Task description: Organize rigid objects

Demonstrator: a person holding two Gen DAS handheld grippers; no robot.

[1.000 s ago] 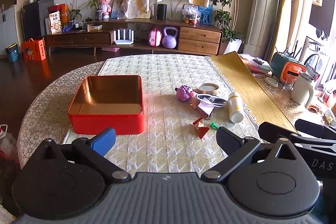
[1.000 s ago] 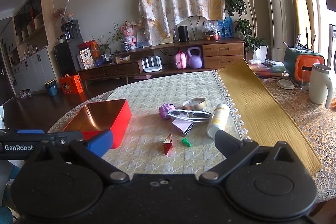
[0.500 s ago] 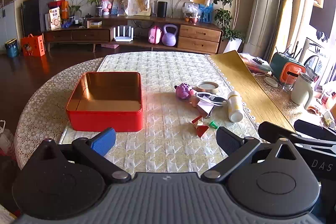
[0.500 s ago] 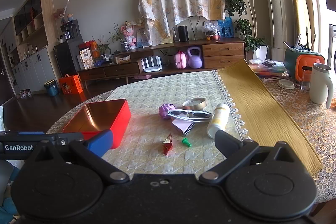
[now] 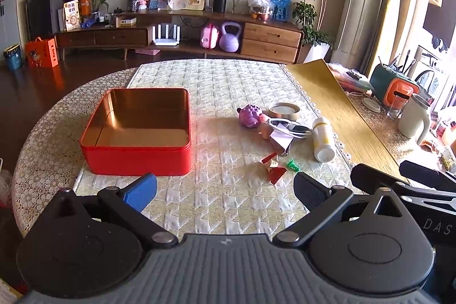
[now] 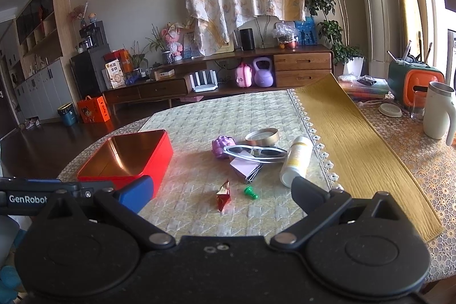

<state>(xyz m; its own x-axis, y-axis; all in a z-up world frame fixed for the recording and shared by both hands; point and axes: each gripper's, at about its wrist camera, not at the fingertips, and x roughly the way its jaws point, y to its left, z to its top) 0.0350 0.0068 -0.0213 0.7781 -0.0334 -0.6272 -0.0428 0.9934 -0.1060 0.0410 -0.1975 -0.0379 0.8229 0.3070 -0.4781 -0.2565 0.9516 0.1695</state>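
At ten o'clock in the left wrist view, a red tin point(image 5: 136, 158), lid off, nothing inside. Further right, at one o'clock, a tight cluster: purple toy point(image 5: 250, 116), tape roll point(image 5: 283, 110) just behind it at its two o'clock, sunglasses point(image 5: 290, 128) lying across a pink folded card point(image 5: 280, 140), white bottle point(image 5: 322, 138) on its side at the cluster's three o'clock edge. Nearer, a red wrapper point(image 5: 272, 167) with a small green piece point(image 5: 293, 164) just beside it at three o'clock. All on the quilted mat point(image 5: 228, 81), well apart from the tin.

Left gripper point(image 5: 225, 188) released, spread wide, grasping nothing. Right gripper point(image 6: 221, 191) likewise released and bare, the wrapper dead ahead at twelve o'clock.

Since a second ago: only a slight upward drift of tin and cluster in the left view, and next to no change in the right view. No item displaced, none picked up.

Reading of that: sorting not yet begun, merely a small re-aim of the left tongs. Probable first pick the wrapper or the green piece, nearest to both pairs of fingertips, with drop-off in the tin at ten o'clock. Worth minding: small, low targets on soft cloth, easy to pinch the mat along with them.
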